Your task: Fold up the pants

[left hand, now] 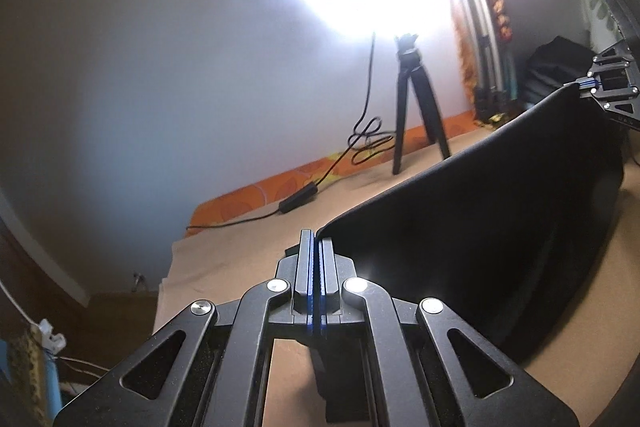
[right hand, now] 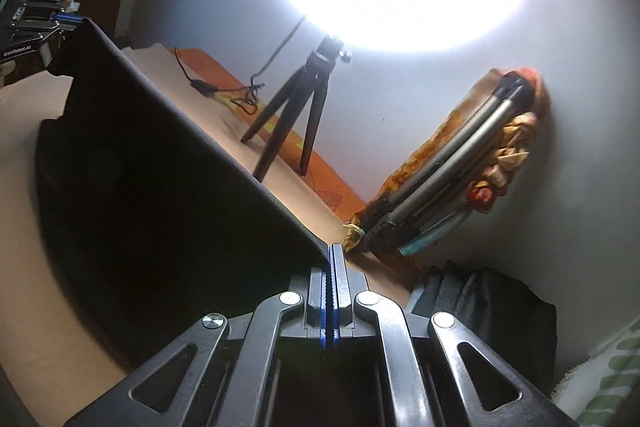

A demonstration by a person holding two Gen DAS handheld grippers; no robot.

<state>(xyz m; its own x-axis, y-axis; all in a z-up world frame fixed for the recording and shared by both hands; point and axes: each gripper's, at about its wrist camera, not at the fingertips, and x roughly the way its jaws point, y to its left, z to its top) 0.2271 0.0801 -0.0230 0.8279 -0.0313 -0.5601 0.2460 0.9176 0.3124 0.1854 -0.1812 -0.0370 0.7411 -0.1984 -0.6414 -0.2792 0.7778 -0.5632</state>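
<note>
The black pants [left hand: 480, 211] hang as a taut sheet between my two grippers, above a tan-covered surface [left hand: 240, 247]. My left gripper [left hand: 316, 239] is shut on one corner of the cloth's top edge. My right gripper [left hand: 580, 85] pinches the other corner at the far right of the left wrist view. In the right wrist view the right gripper [right hand: 331, 251] is shut on the pants [right hand: 160, 187], and the left gripper [right hand: 78, 19] grips the far corner at upper left. The lower part of the cloth sags down to the surface.
A lit ring light on a small black tripod [left hand: 416, 107] stands at the back with its cable [left hand: 360, 143] trailing over an orange sheet [left hand: 260, 193]. A folded tripod [right hand: 452, 163] leans on the wall. A black bag [right hand: 500, 307] lies at the right.
</note>
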